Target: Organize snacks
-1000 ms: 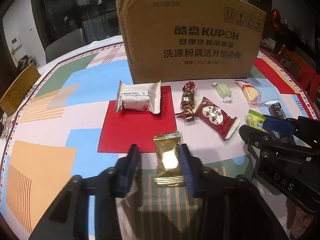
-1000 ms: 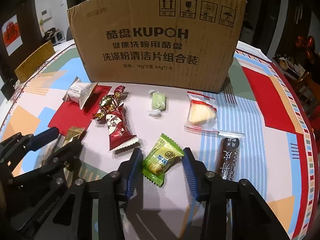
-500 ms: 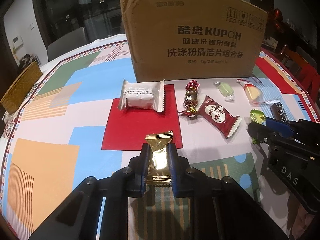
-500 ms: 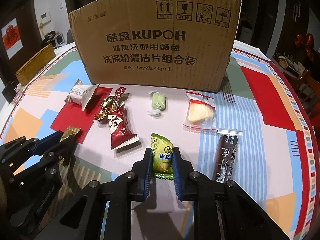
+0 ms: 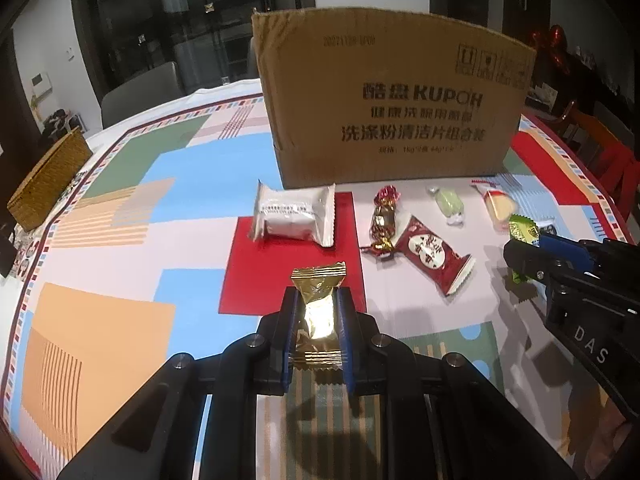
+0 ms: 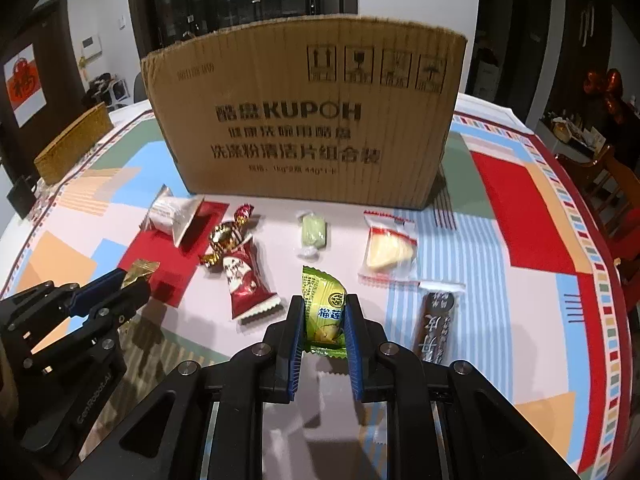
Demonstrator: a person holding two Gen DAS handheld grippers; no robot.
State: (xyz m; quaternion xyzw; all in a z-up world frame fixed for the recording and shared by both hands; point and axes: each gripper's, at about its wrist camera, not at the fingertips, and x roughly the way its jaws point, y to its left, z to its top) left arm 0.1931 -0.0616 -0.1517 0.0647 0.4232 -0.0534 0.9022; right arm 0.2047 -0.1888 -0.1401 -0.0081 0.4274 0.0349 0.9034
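Note:
My left gripper (image 5: 317,300) is shut on a gold foil snack (image 5: 318,314) and holds it above the patterned tablecloth. My right gripper (image 6: 324,306) is shut on a green snack packet (image 6: 325,308), also lifted off the table. The right gripper shows at the right of the left wrist view (image 5: 524,258), the left gripper at the left of the right wrist view (image 6: 134,280). A tall cardboard box (image 5: 394,96) stands behind the snacks and shows in the right wrist view too (image 6: 308,112); its inside is hidden.
On the table lie a white packet (image 5: 294,216), a red-gold twisted candy (image 5: 382,220), a dark red packet (image 5: 434,254), a pale green candy (image 6: 314,232), a yellow wafer in clear wrap (image 6: 386,250) and a dark bar (image 6: 436,326). A woven basket (image 5: 50,178) sits far left.
Both grippers closed from open onto their snacks, the left on the gold one, the right on the green one, then lifted them off the table.

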